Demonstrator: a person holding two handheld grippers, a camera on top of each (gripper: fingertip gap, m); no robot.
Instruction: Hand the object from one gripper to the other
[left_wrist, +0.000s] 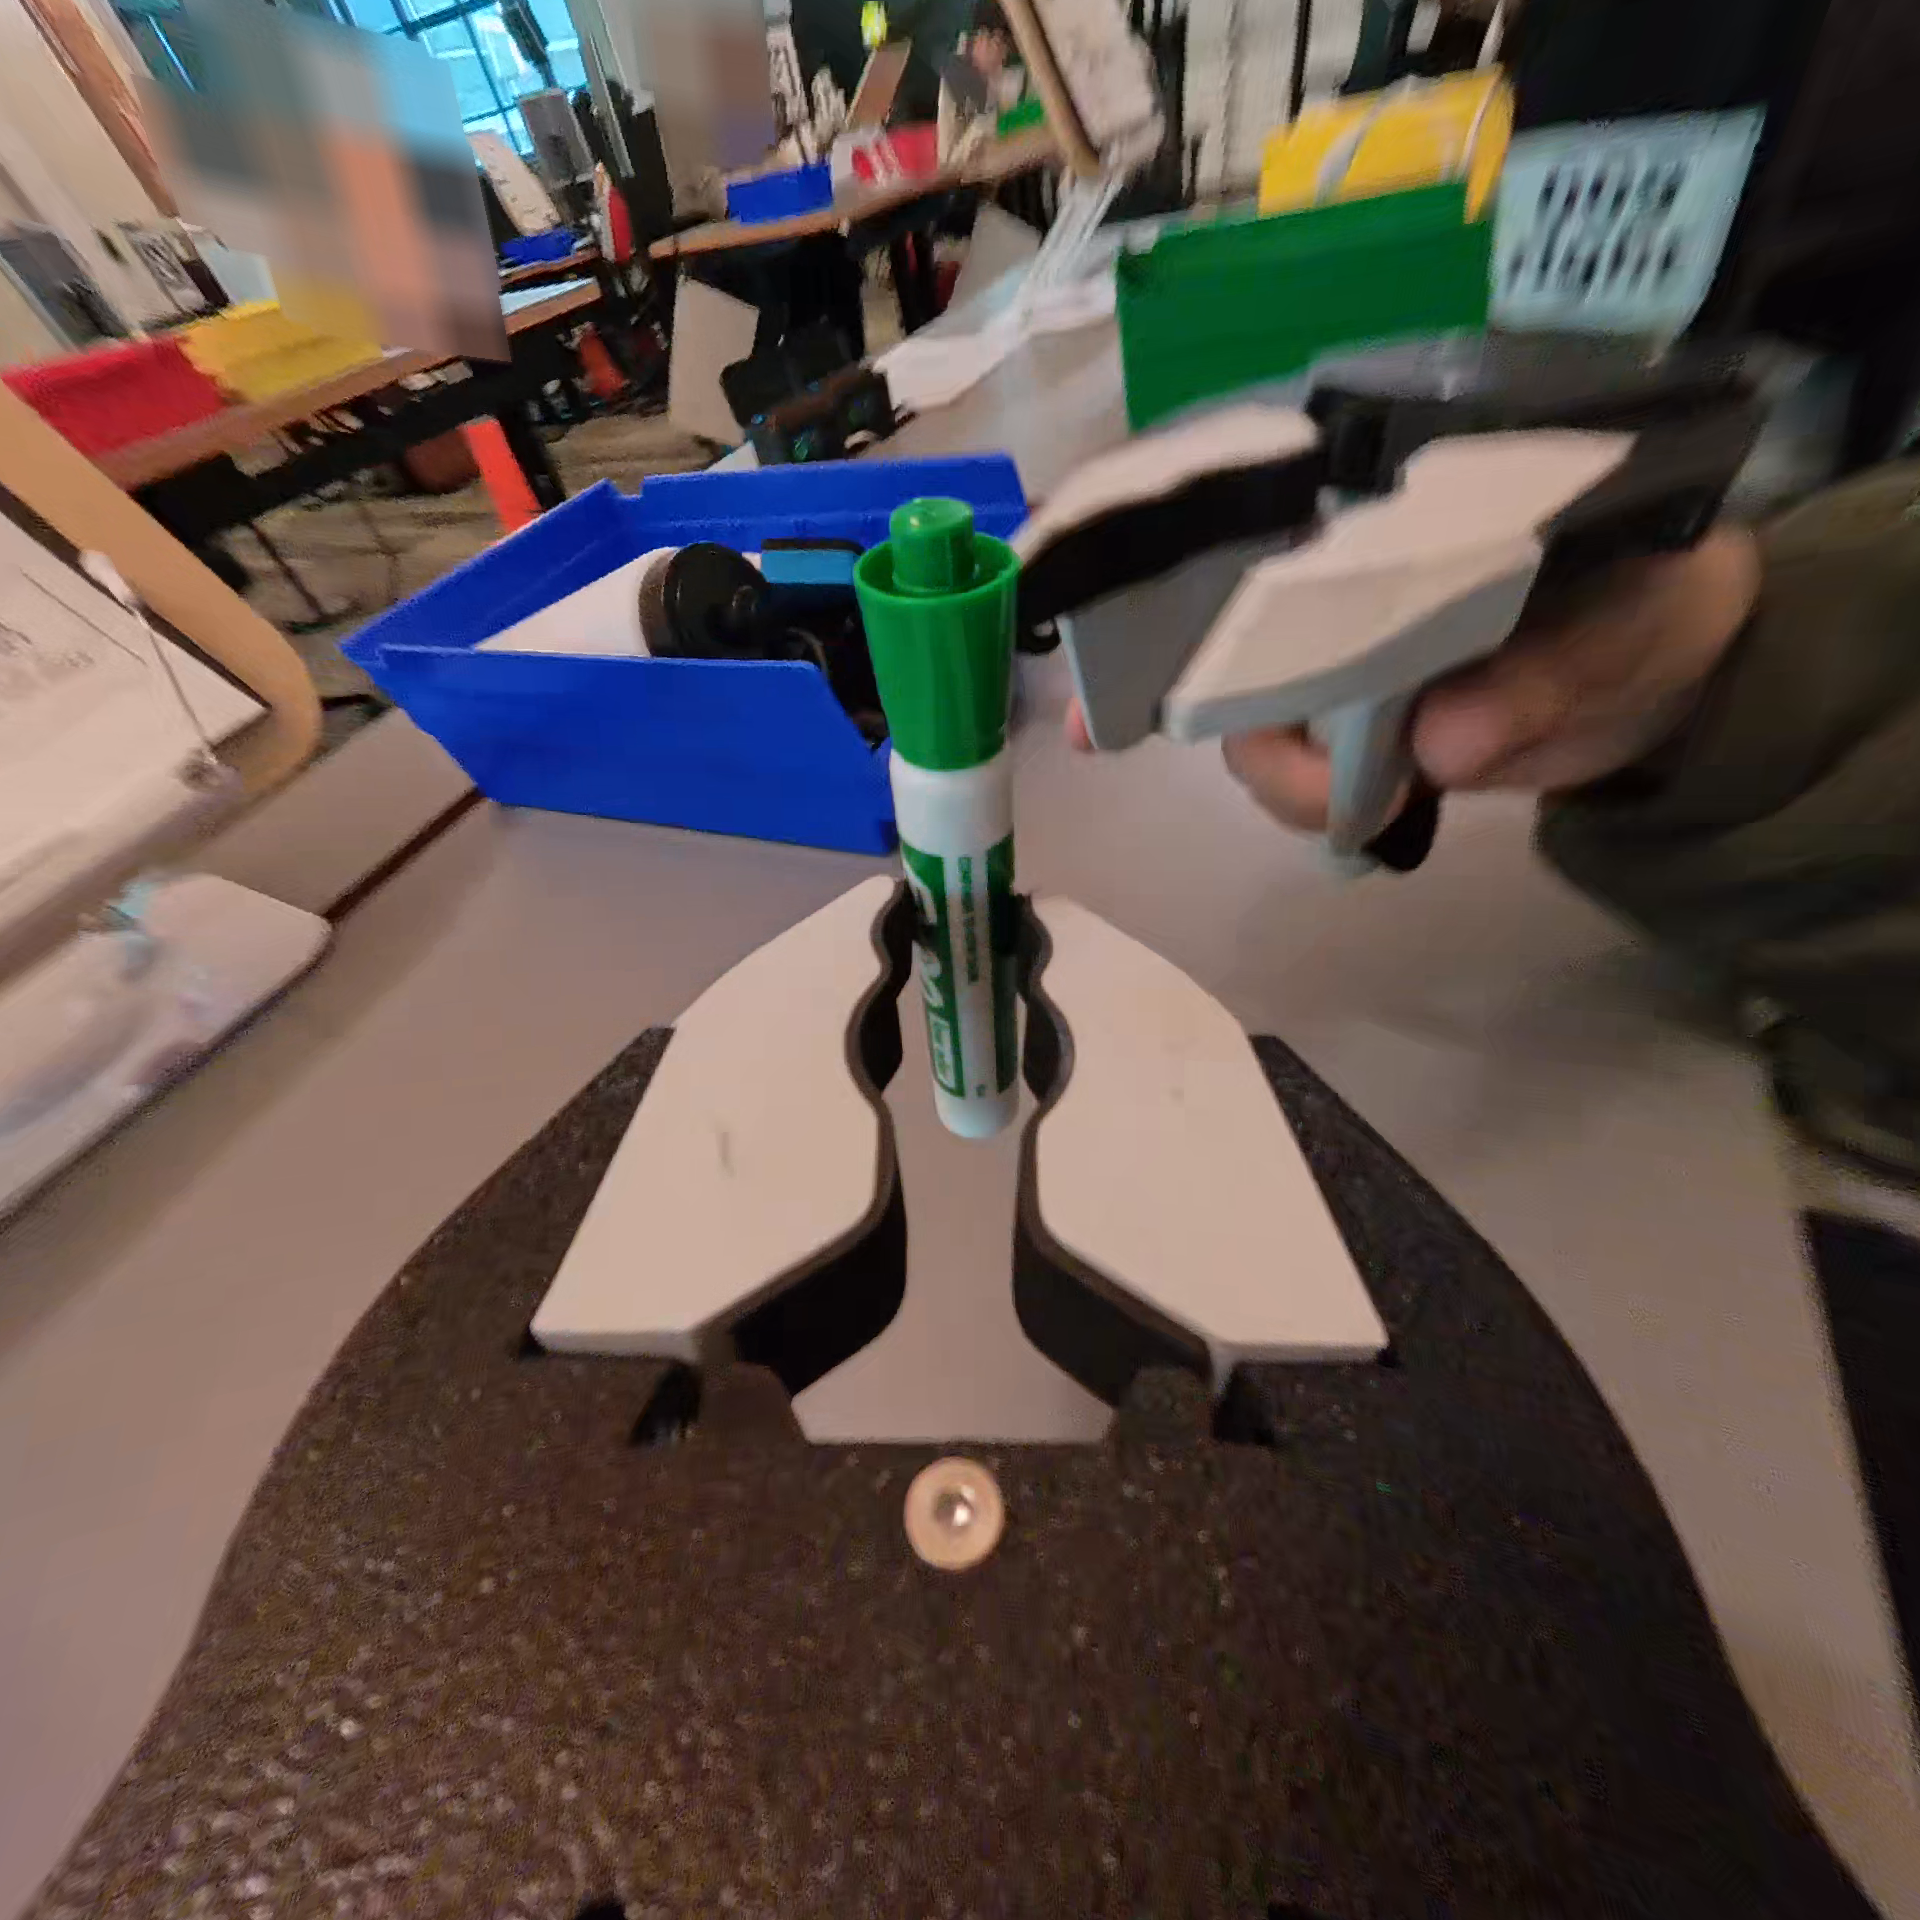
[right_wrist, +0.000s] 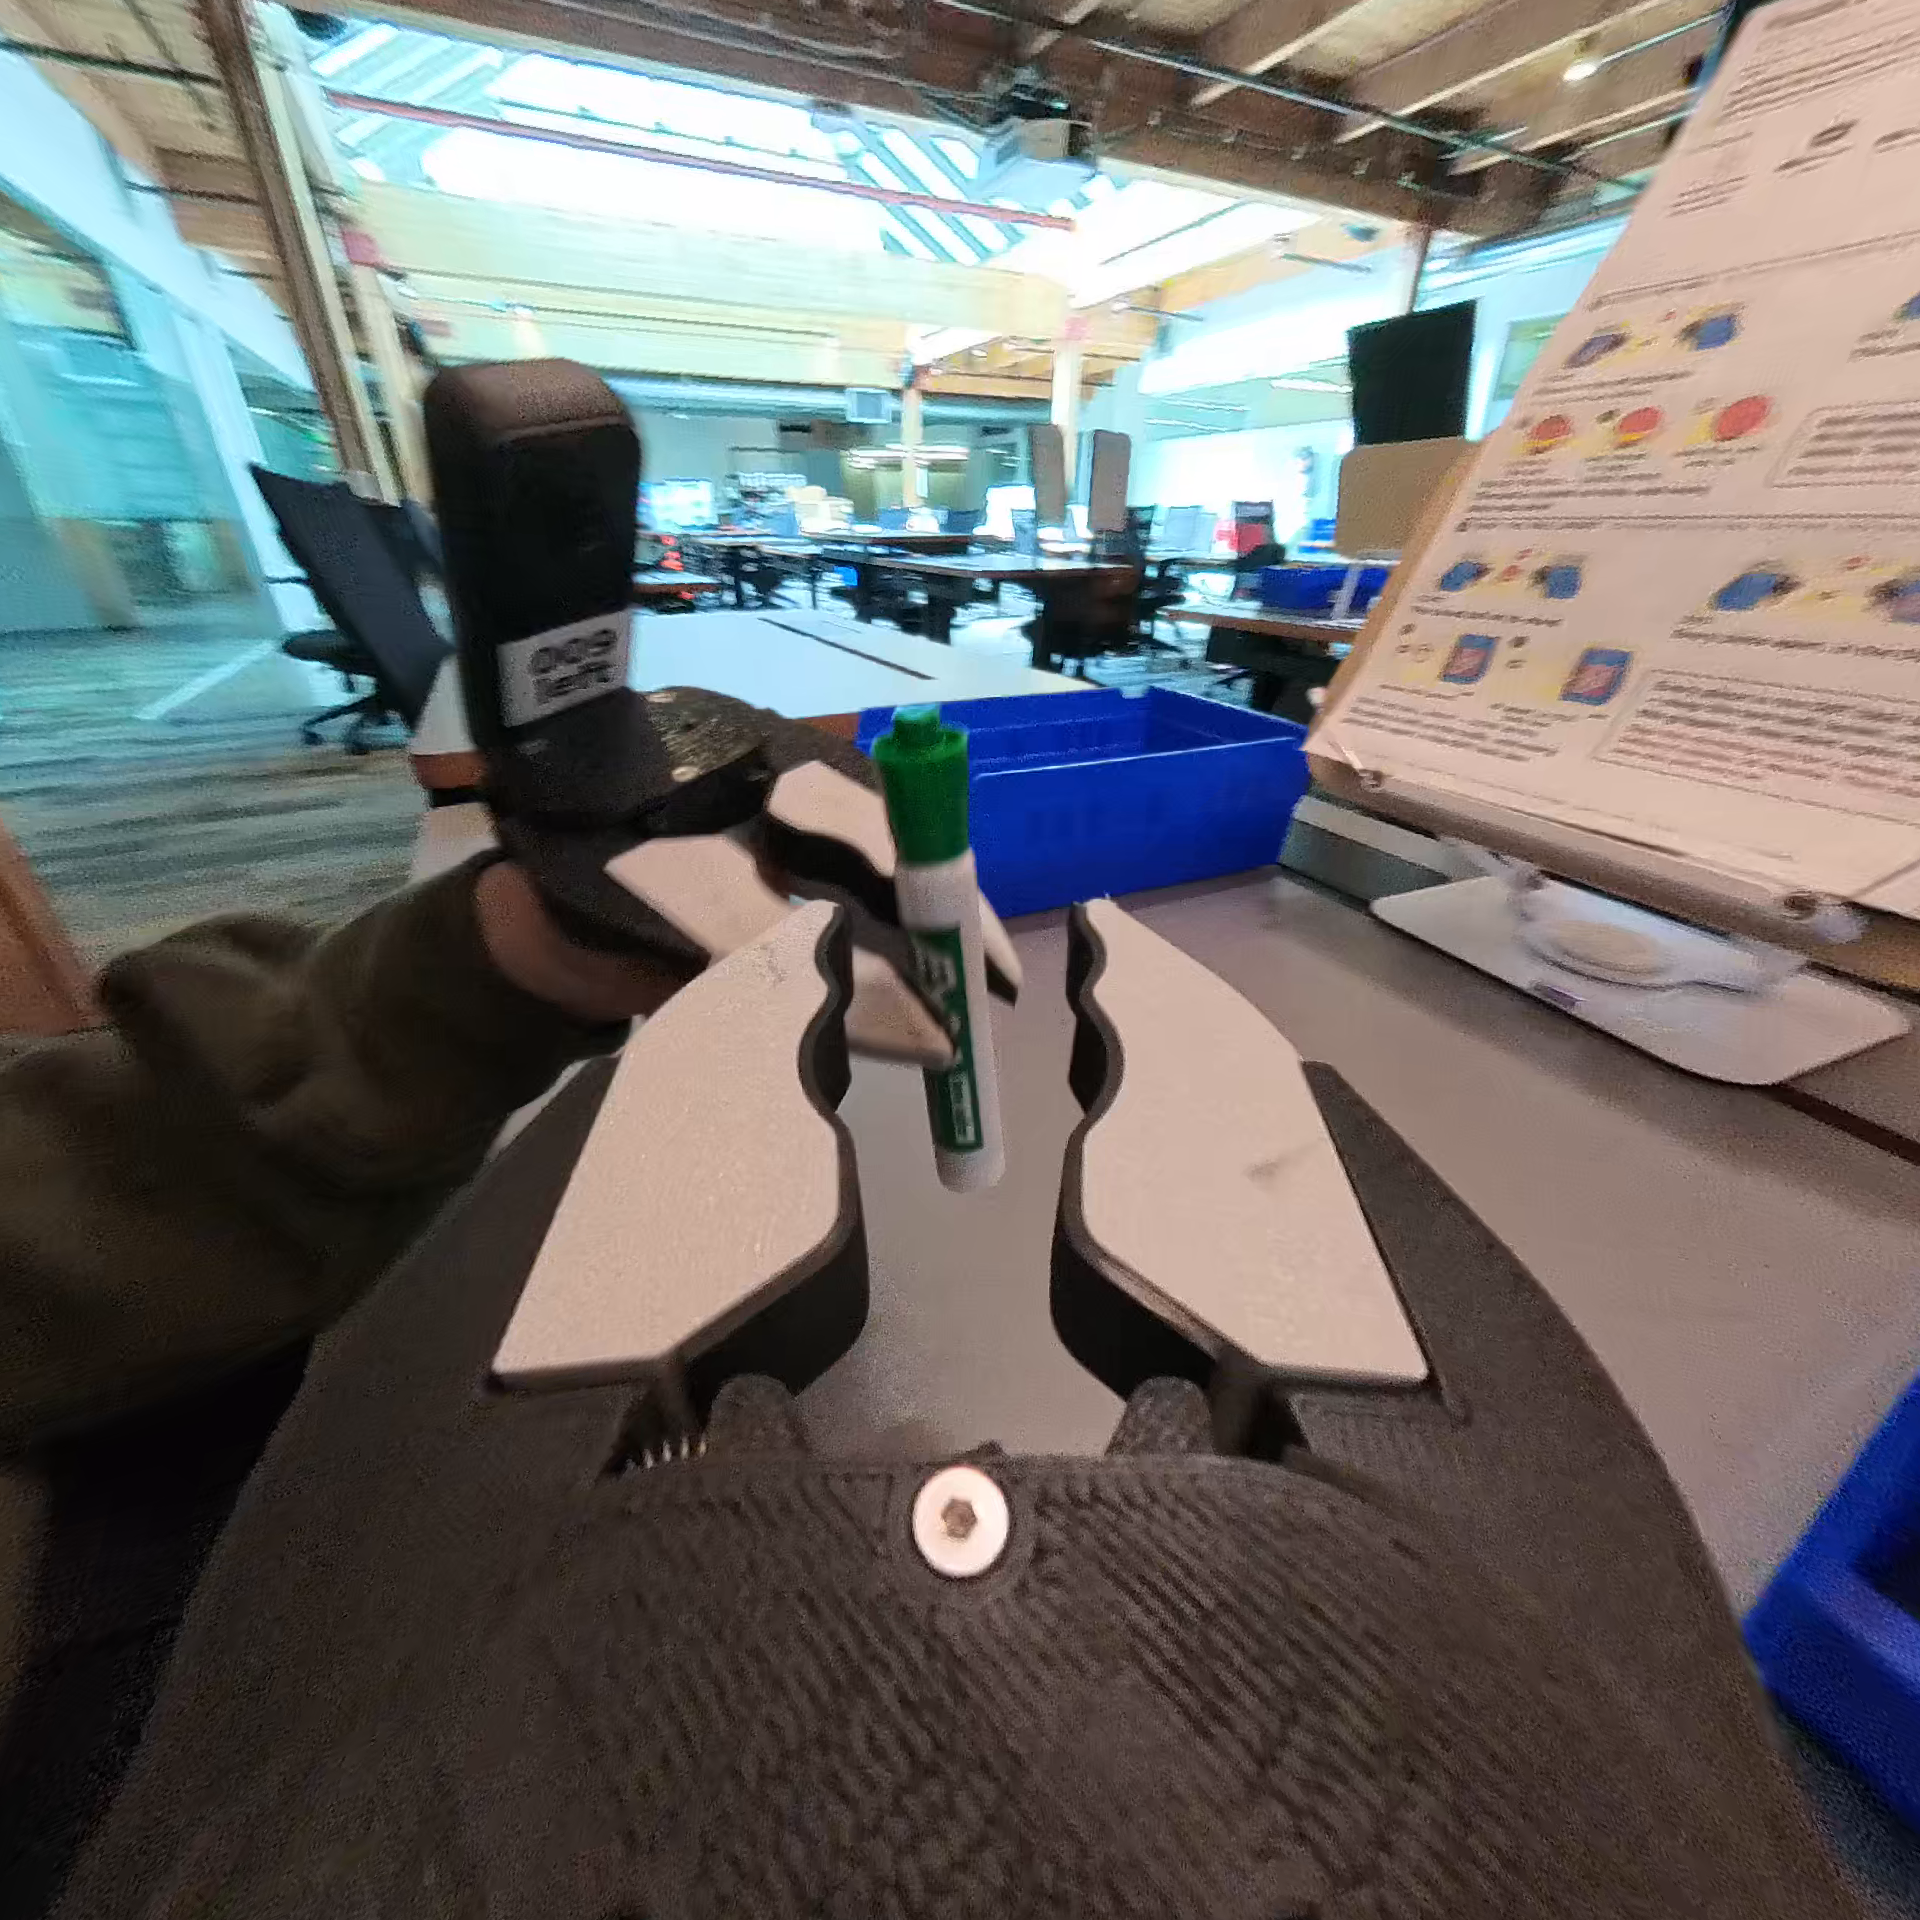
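A green and white marker (left_wrist: 951, 727) stands upright, green cap up, above the grey table (left_wrist: 499, 997). My left gripper (left_wrist: 961, 914) is shut on its white lower barrel. My right gripper (left_wrist: 1101, 644) comes in from the right at cap height, jaws open, its upper finger close beside the cap. In the right wrist view the marker (right_wrist: 925, 810) hangs between the open fingers of my right gripper (right_wrist: 956, 920) with a gap on each side. The left gripper (right_wrist: 961, 1013) holds it from the left there.
A blue bin (left_wrist: 644, 727) with dark items stands just behind the marker; it also shows in the right wrist view (right_wrist: 1122, 821). A green bin (left_wrist: 1299, 312) stands at the back right. A printed sheet on a stand (right_wrist: 1662, 520) is at the right, and another blue bin corner (right_wrist: 1849, 1621) is at the near right.
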